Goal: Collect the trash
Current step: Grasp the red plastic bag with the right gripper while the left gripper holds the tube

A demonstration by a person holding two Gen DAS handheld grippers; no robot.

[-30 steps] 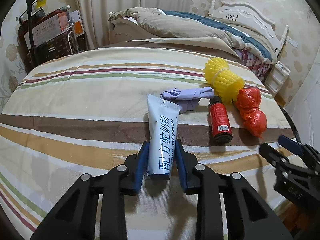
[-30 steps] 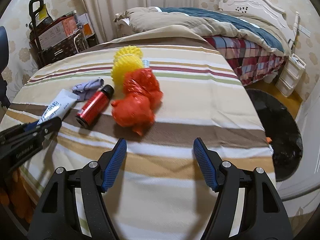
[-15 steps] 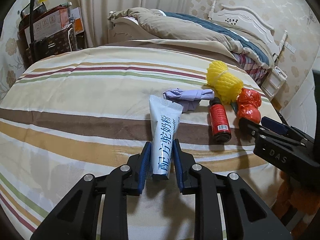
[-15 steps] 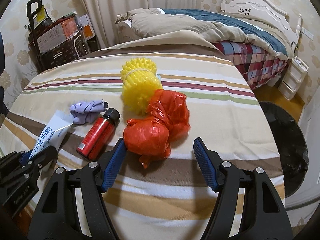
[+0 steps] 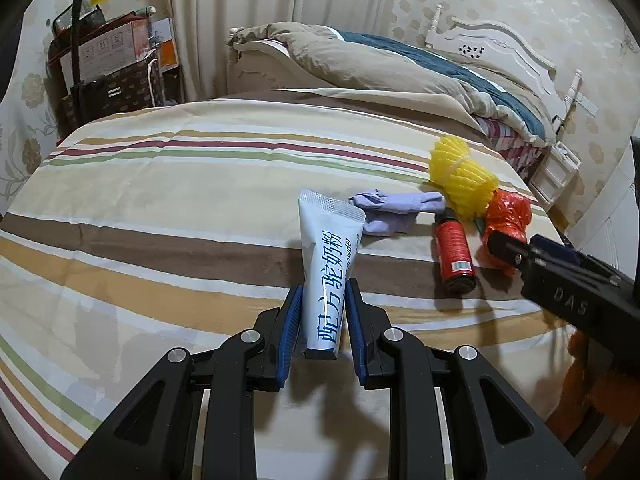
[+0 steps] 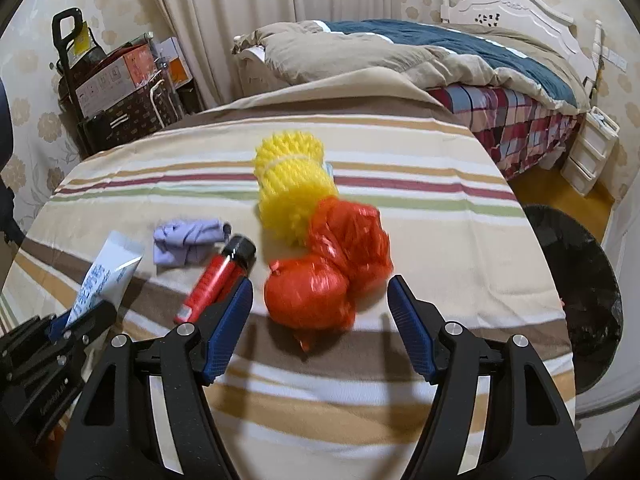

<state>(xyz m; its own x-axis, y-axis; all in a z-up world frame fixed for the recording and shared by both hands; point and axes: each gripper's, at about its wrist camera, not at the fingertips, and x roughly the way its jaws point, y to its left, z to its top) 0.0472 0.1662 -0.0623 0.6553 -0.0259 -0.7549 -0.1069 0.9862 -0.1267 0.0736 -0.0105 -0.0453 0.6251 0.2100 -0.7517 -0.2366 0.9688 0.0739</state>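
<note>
Both hand-held grippers point forward and downward over the striped tabletop [image 5: 160, 208]. The left hand-held gripper [image 5: 322, 312], low in the middle of its own frame, has its blue pads pinching the lower end of a white tube [image 5: 326, 276] with blue lettering; the tube's crimped end points up the frame toward the crumpled lilac glove [image 5: 390, 212].

The right hand-held gripper [image 6: 320, 316] is spread wide and its jaws are opening; the orange plastic bag [image 6: 320, 284] lies between and just ahead of its fingertips, with neither pad pressing on it (the picture is slightly blurred here). The bag's far lobe touches the yellow foam net [image 6: 290, 192] above it in the frame. The red bottle [image 6: 218, 280] with a black cap lies just beside the gripper's left finger, at centre left of the right wrist frame, close enough to crowd that side.

At the right edge of the right wrist frame, below the tabletop's edge, stands a bin lined with a black bag [image 6: 576, 292]. A bed [image 6: 420, 56] with rumpled covers fills the upper right.
</note>
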